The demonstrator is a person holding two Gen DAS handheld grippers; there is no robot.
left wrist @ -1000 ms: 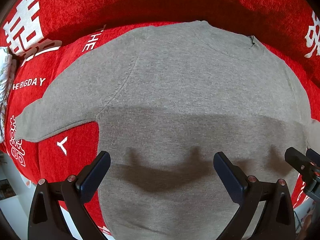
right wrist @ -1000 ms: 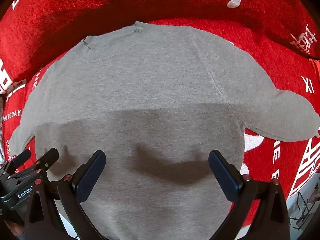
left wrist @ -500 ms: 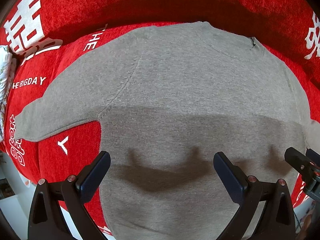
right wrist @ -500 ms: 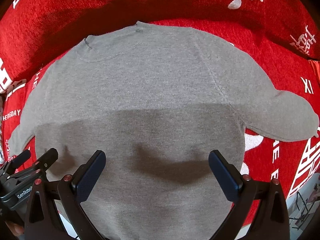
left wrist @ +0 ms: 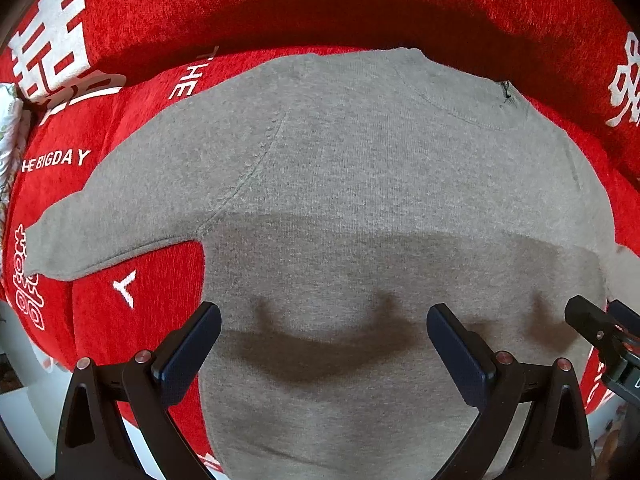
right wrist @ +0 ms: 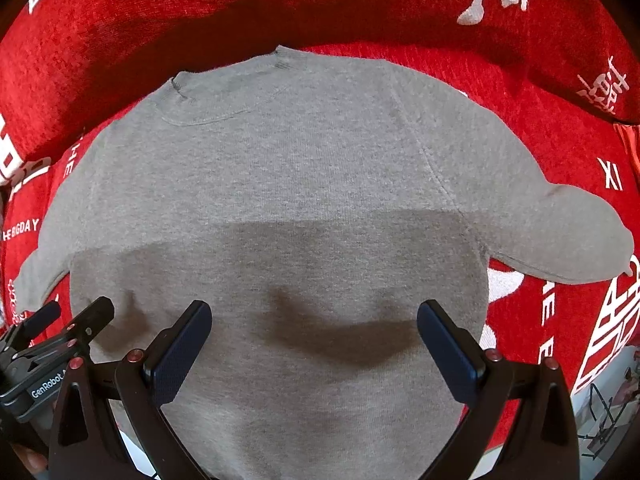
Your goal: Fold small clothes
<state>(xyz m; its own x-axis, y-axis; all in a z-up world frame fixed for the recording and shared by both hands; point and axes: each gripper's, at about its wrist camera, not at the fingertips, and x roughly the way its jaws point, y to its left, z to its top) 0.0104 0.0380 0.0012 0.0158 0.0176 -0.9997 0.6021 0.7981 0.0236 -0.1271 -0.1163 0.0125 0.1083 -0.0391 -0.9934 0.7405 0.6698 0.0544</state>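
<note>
No fold started as far as I can see. Grey sweater [left wrist: 360, 208] lies flat and spread on the red cover [left wrist: 280, 8], collar [right wrist: 224, 96] toward the far edge against the raised back, both sleeves out to the sides: left sleeve [left wrist: 120, 216] and right sleeve [right wrist: 560, 228]. Hem hangs over the near edge below my view. Left gripper [left wrist: 324, 344] and right gripper [right wrist: 314, 340] both hover over the lower body of the sweater, fingers spread wide, nothing grasped. All left to do: sleeves in, then body folds.
</note>
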